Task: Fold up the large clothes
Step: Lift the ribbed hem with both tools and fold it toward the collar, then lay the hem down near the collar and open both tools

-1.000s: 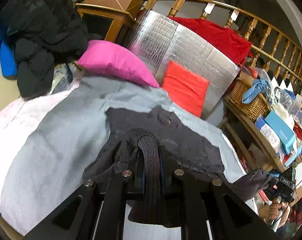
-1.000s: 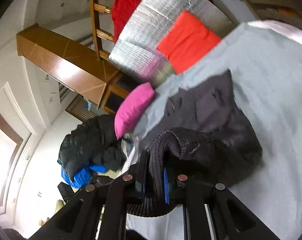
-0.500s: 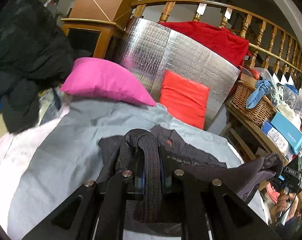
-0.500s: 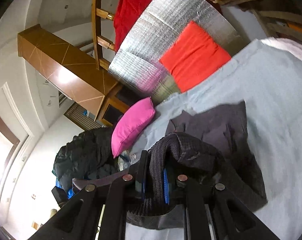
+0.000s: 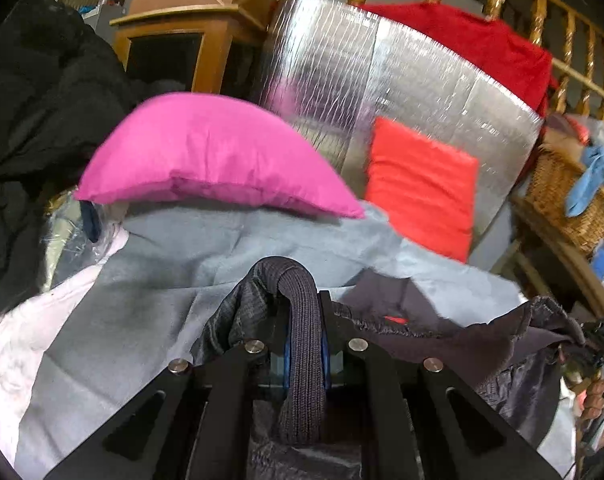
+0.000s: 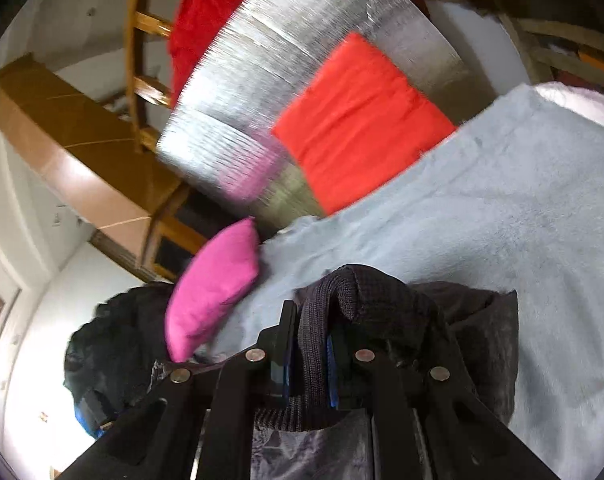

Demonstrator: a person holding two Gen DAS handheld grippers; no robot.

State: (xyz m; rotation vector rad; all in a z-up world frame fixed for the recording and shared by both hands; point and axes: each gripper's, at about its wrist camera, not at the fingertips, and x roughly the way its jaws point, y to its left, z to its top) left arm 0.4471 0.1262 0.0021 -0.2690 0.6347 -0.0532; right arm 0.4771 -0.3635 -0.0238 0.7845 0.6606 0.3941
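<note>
Grey bedspread (image 5: 149, 280) blurred beneath dark jacket (image 5: 442, 332), ribbed hem pinched in both tools (image 5: 304, 332) (image 6: 310, 344).

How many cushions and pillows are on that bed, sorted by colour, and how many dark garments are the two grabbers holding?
Pink pillow: 1
Red cushion: 1
Dark jacket, pinched by its ribbed hem in both the left gripper and the right gripper: 1
Total: 3
</note>
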